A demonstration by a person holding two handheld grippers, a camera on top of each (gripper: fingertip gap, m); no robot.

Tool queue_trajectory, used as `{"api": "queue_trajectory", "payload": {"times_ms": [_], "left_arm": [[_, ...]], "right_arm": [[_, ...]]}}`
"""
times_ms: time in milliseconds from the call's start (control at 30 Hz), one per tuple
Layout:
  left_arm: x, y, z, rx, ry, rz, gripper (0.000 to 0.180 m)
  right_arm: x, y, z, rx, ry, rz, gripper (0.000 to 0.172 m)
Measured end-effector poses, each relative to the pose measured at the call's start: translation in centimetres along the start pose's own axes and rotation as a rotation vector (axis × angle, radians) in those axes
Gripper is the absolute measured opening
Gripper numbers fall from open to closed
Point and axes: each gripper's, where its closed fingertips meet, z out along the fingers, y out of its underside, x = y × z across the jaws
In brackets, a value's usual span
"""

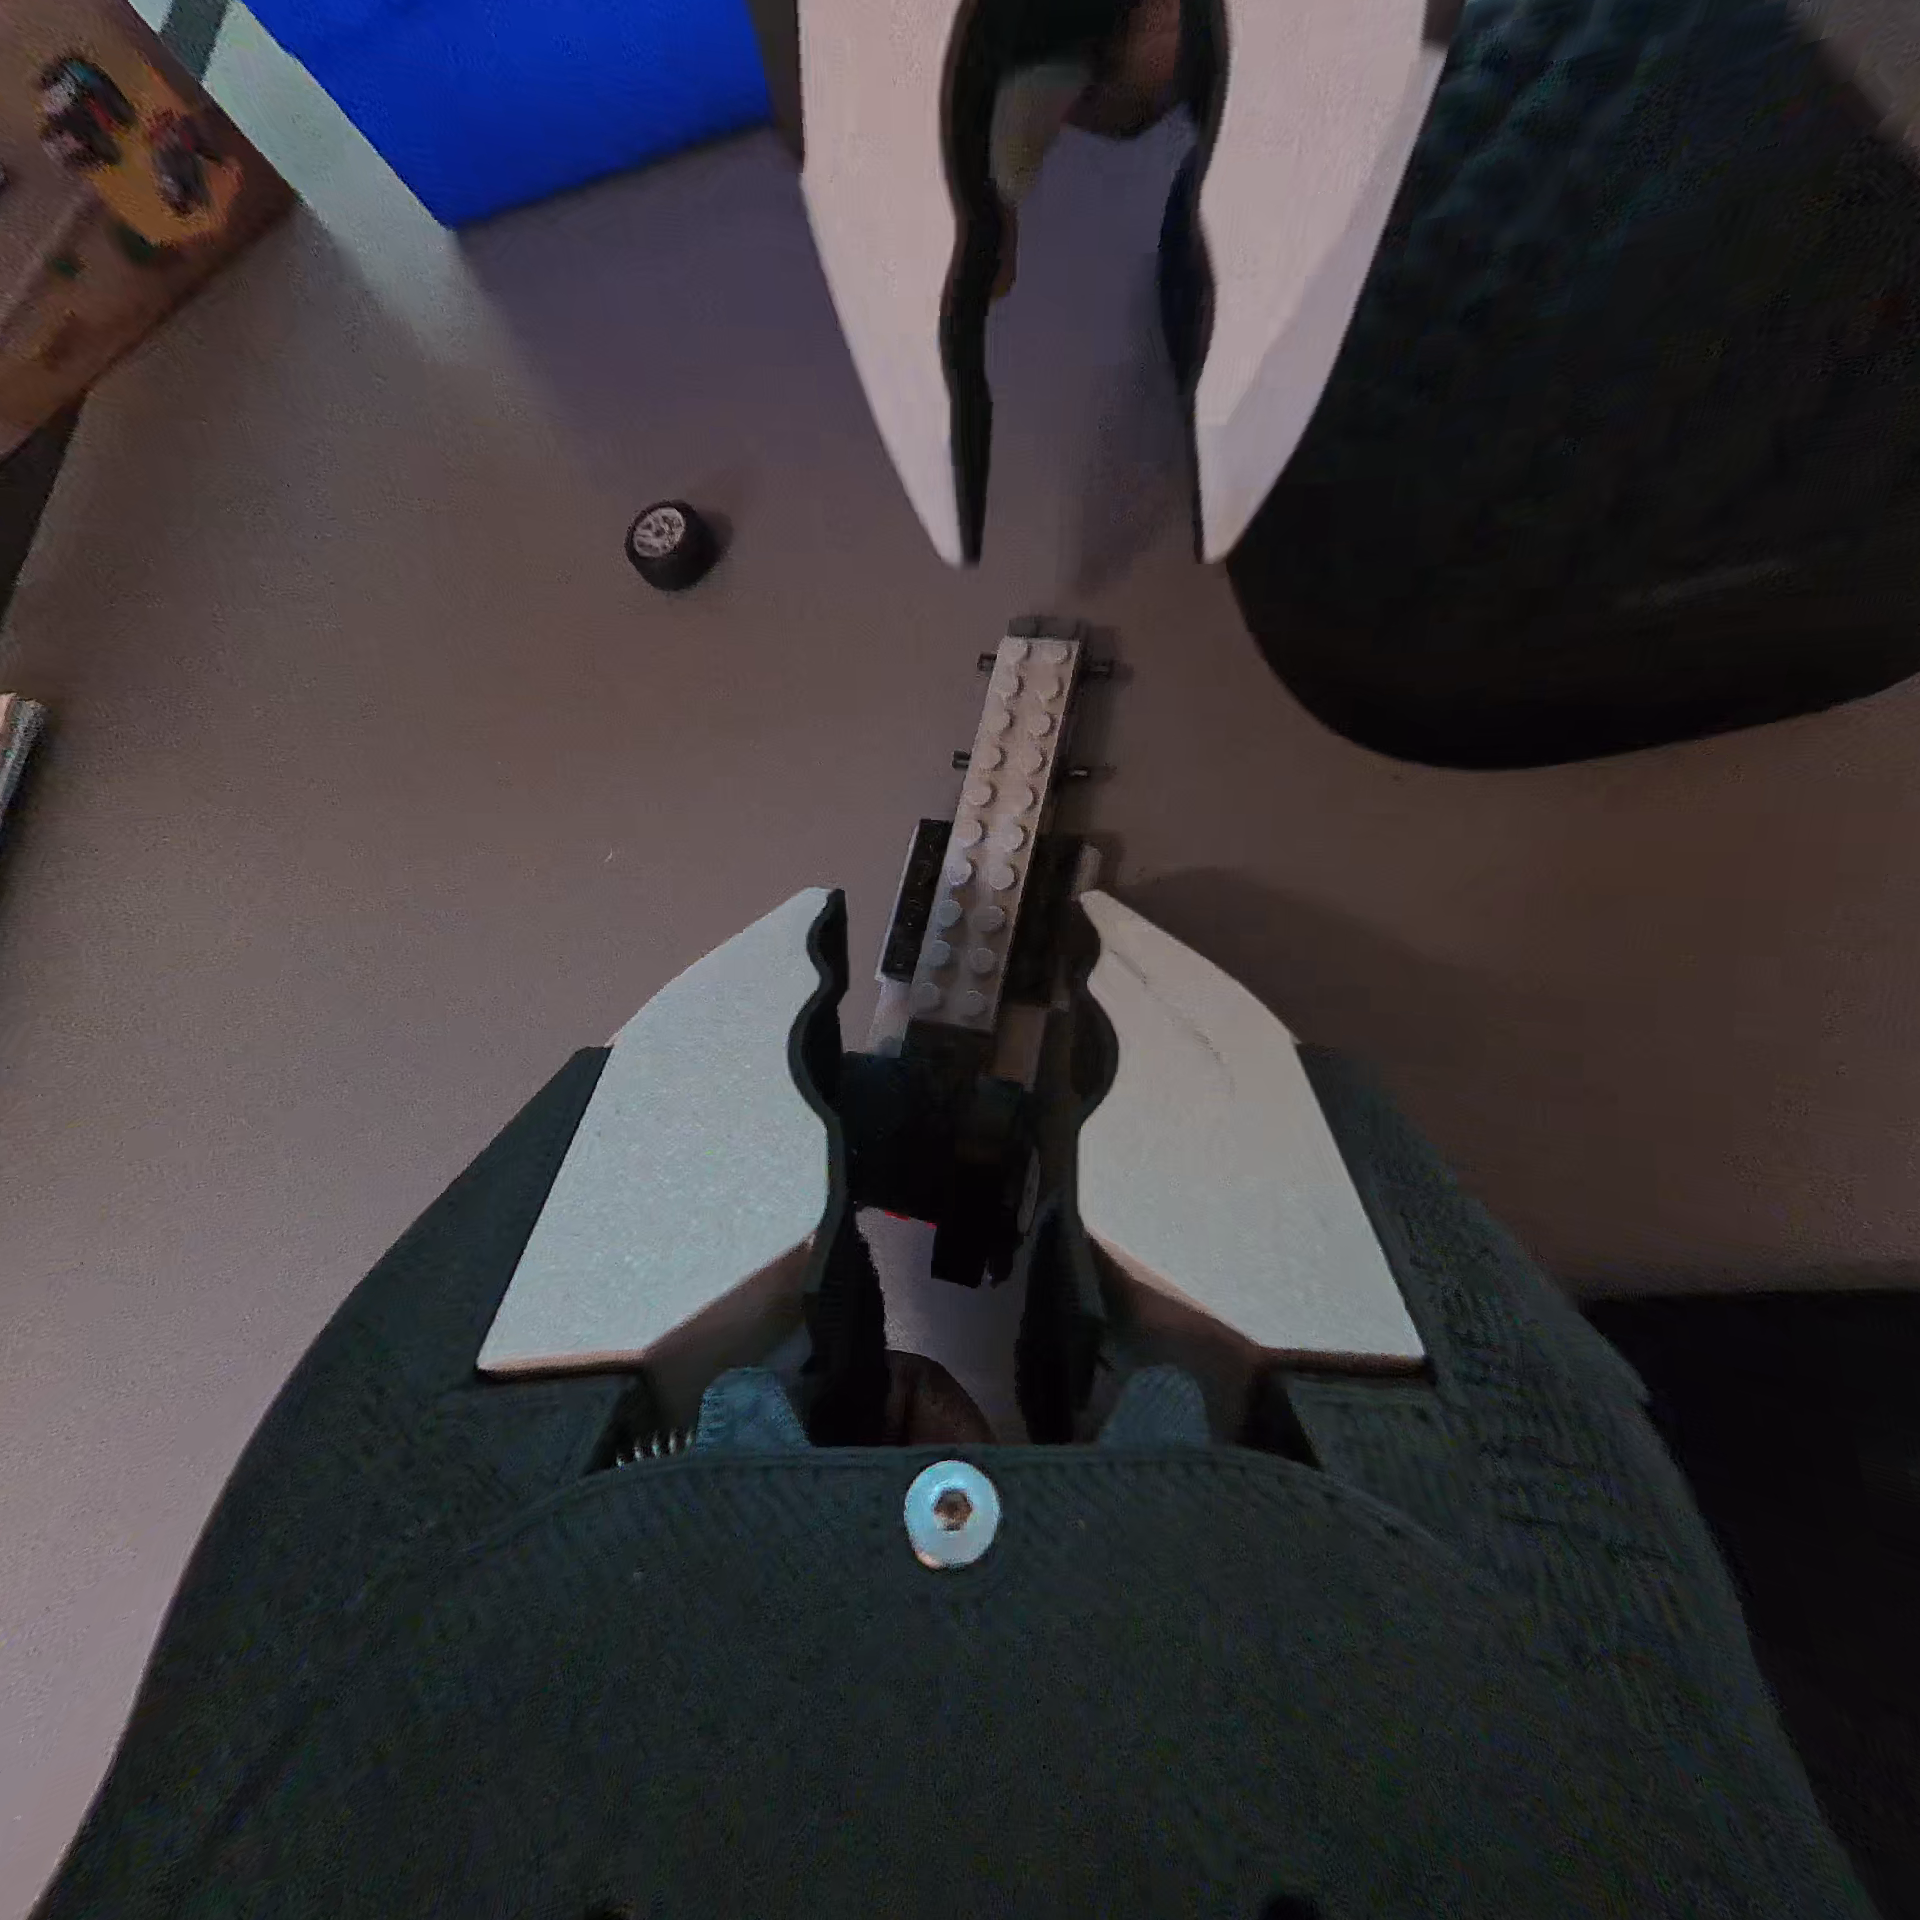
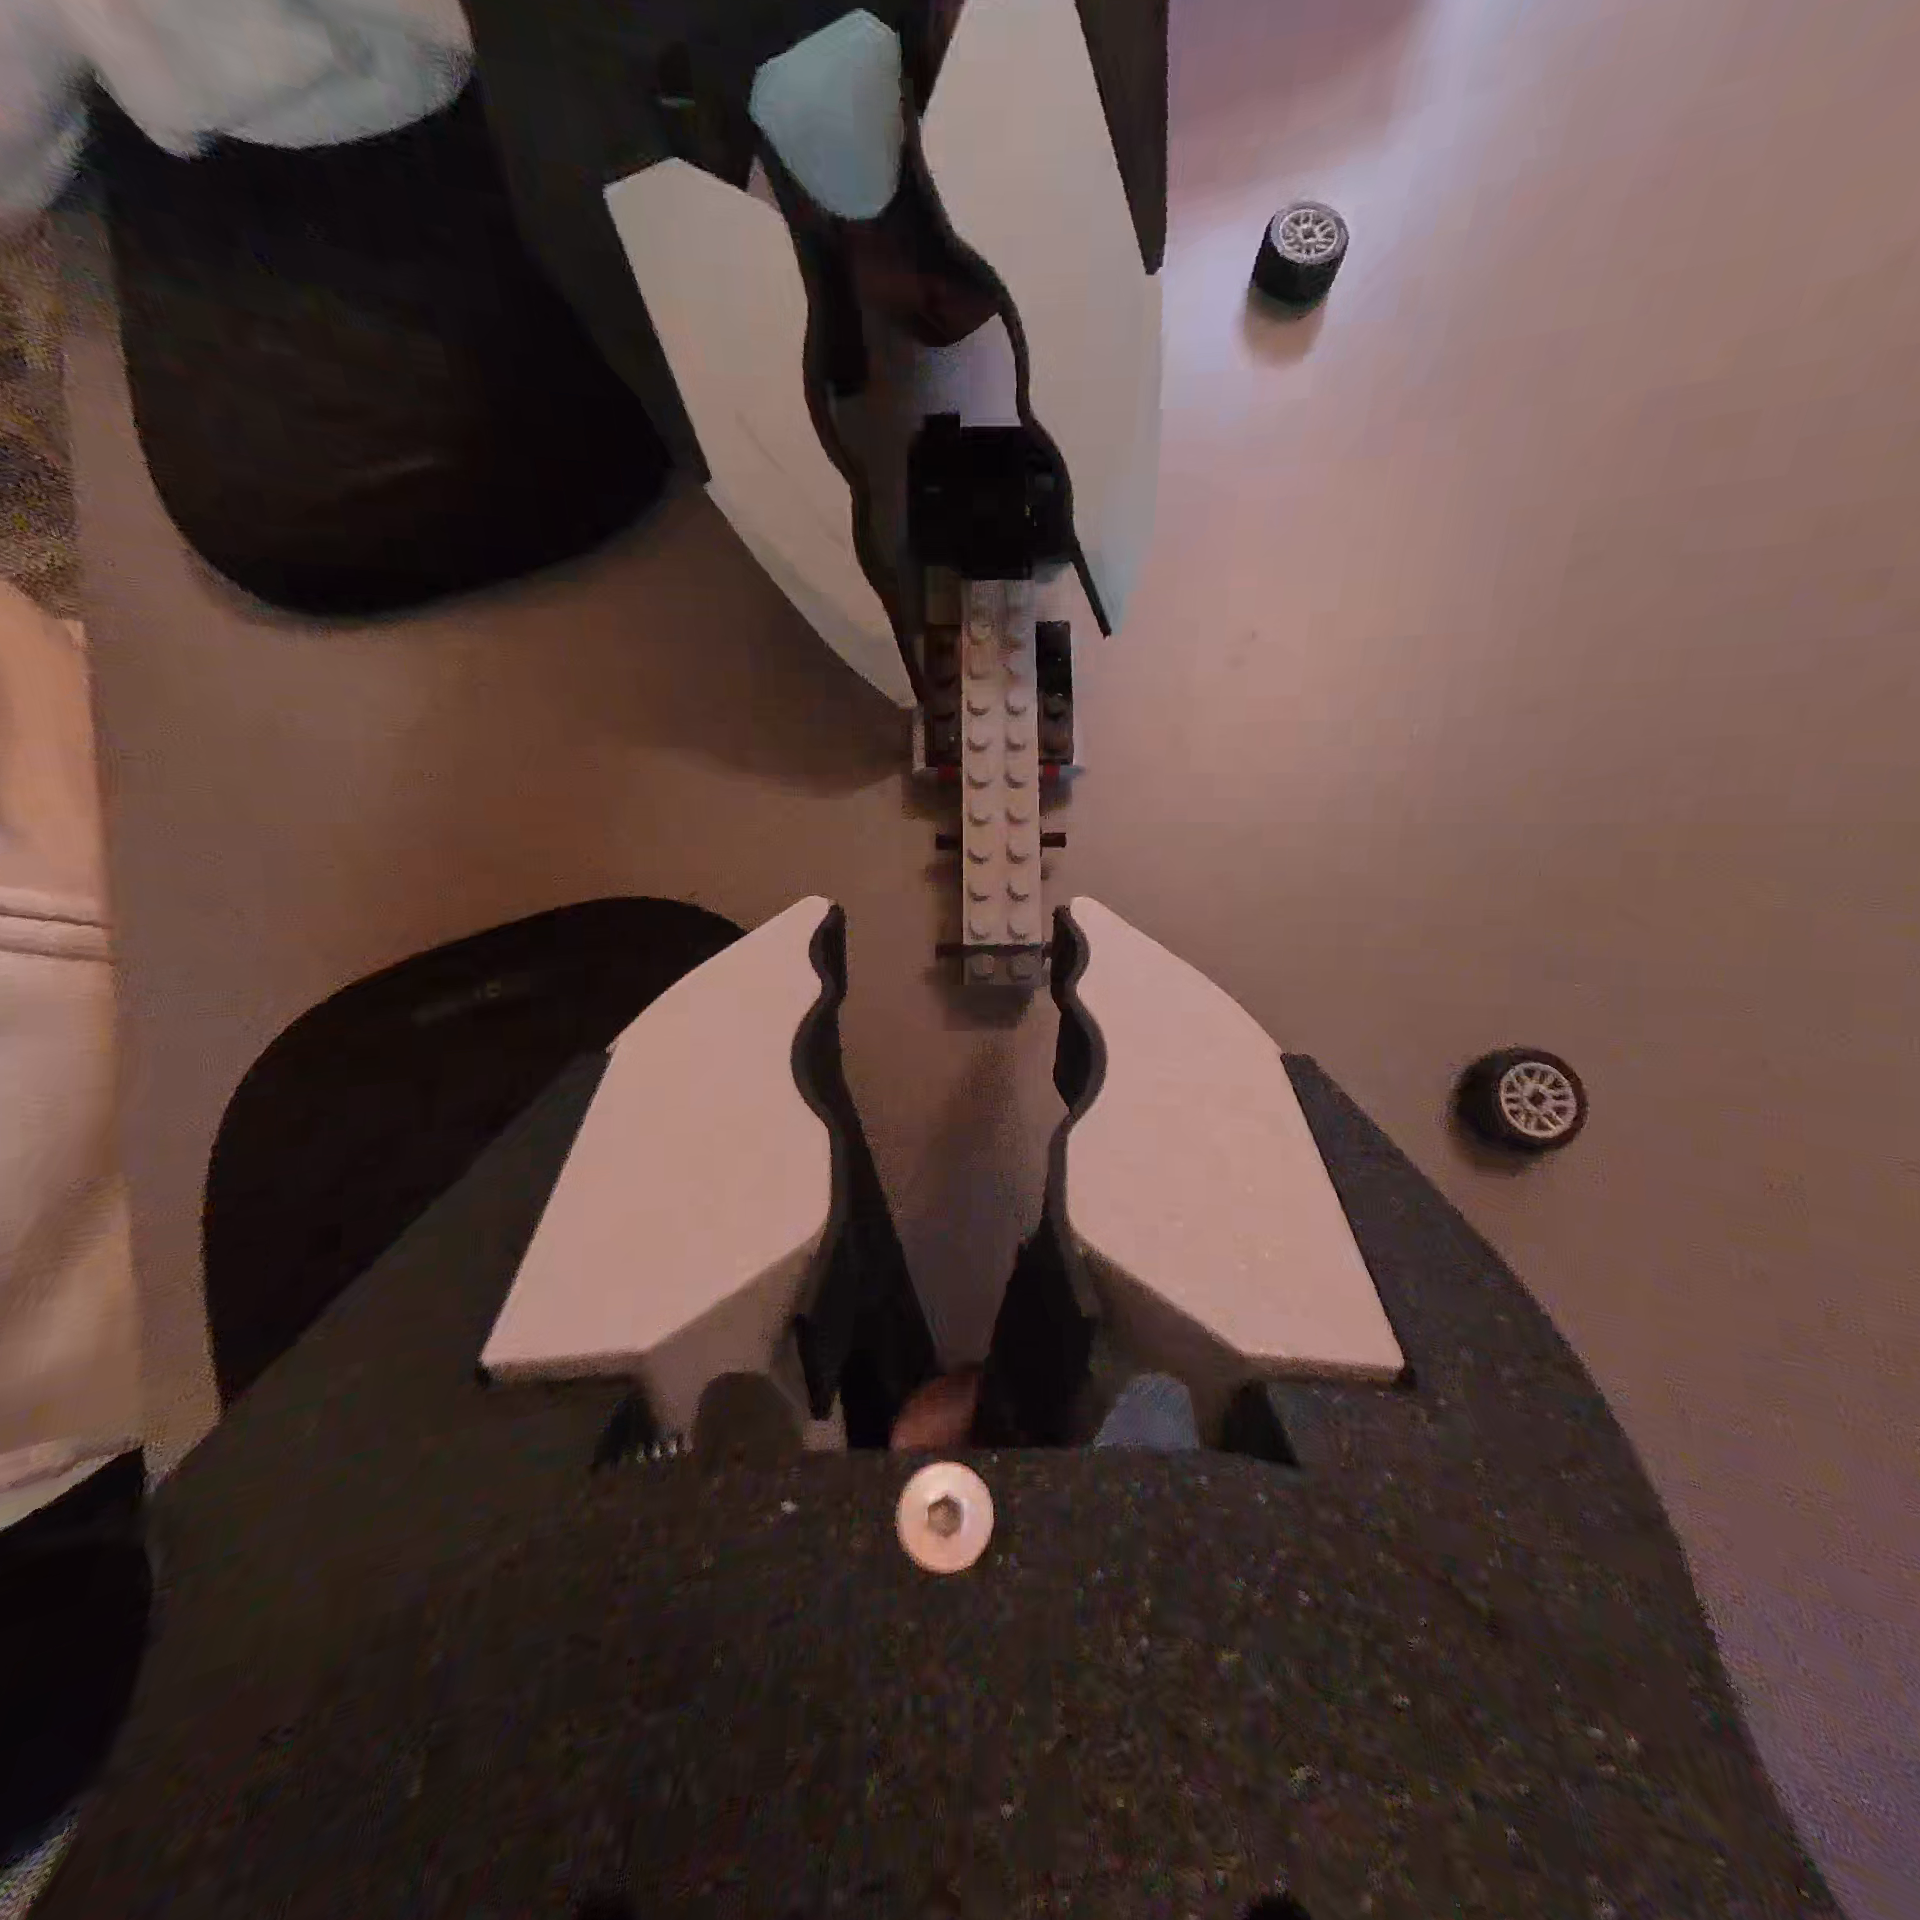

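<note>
1. The left hand-held gripper (image 1: 961, 904) is clamped on the dark, blocky end of a long brick-built toy chassis (image 1: 1003, 821), whose grey studded plate runs out ahead of the fingers over the tabletop (image 1: 312, 935).

2. The right hand-held gripper (image 2: 948, 914) faces it from the opposite end with its jaws spread. The chassis's free tip lies between its fingertips: the right-side pad (image 2: 1070, 966) sits at the tip of an axle pin, the other pad stands clear, and nothing is held.

3. Thin axle pins stick out bare from both sides of the chassis; no wheel is mounted on any that show.

4. Two loose wheels, black tyres on silver rims, lie on the tabletop apart from the chassis: one (image 2: 1522, 1110) near the right hand-held gripper, one (image 2: 1299, 249) farther off beside the left.

5. A blue box (image 1: 499, 94) stands toward the tabletop's far edge.
</note>
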Motion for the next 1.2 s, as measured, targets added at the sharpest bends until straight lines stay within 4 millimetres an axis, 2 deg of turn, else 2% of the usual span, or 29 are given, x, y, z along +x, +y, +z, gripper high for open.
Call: {"api": "queue_trajectory", "payload": {"times_ms": [133,200,267,367,567,633,667,700,767,800,833,900,933,967,1000,1033,1100,1200], "left_arm": [[0.2,0.1,0.6,-0.016,-0.003,0.003,0.036],[0.4,0.2,0.5,-0.009,0.016,-0.010,0.035],[0.5,0.3,0.5,-0.010,0.027,0.009,0.035],[0.1,-0.3,0.6,0.002,0.003,0.025,0.038],[0.3,0.3,1.2,-0.111,0.041,-0.020,0.036],[-0.1,0.5,1.3,-0.097,0.030,-0.064,0.037],[-0.2,0.5,1.3,-0.086,0.033,-0.072,0.037],[-0.1,0.6,1.3,-0.079,0.029,-0.048,0.037],[0.0,0.7,1.3,-0.072,0.002,0.033,0.037],[0.0,0.7,1.3,-0.064,-0.006,0.039,0.038],[0.0,0.7,1.3,-0.054,-0.008,0.037,0.038],[0.1,0.7,1.2,-0.027,-0.003,0.063,0.038],[0.2,0.7,1.2,-0.015,0.007,0.077,0.038],[0.2,0.6,1.2,0.000,0.015,0.094,0.038],[0.4,0.6,1.2,0.014,0.019,0.116,0.038],[0.6,0.5,1.1,0.030,0.028,0.144,0.037],[0.4,0.5,1.0,0.030,0.000,0.139,0.039],[-0.3,0.8,1.0,-0.001,-0.024,0.032,0.052]], "right_arm": [[1.0,0.5,1.9,-0.009,0.027,0.008,0.036],[1.2,0.9,2.3,-0.038,0.024,-0.009,0.032],[1.3,1.0,2.5,-0.043,0.015,-0.023,0.016],[1.2,0.7,2.6,-0.047,0.028,-0.093,0.017],[1.7,0.4,2.4,-0.209,0.320,-0.607,0.017],[1.1,-0.6,2.2,-0.212,0.445,-0.823,0.000],[0.2,-1.3,2.2,-0.146,0.444,-0.822,0.000],[-0.4,-1.3,2.4,-0.110,0.390,-0.736,0.000],[0.4,-0.2,2.3,-0.085,0.287,-0.503,0.003],[1.0,-0.3,1.9,-0.026,0.260,-0.404,0.007],[1.4,-0.7,1.5,0.035,0.223,-0.309,0.014],[1.8,-0.5,1.5,0.036,0.106,-0.148,0.046],[1.8,0.1,2.0,-0.012,0.055,-0.114,0.048],[1.7,0.7,2.6,-0.057,0.010,-0.110,0.047],[1.2,1.2,3.2,-0.089,-0.042,-0.124,0.031],[1.3,0.6,3.5,-0.053,-0.041,-0.132,0.017],[1.8,0.4,3.7,-0.083,0.039,-0.292,0.017],[2.1,-1.8,2.4,-0.071,0.310,-0.734,0.017]]}}
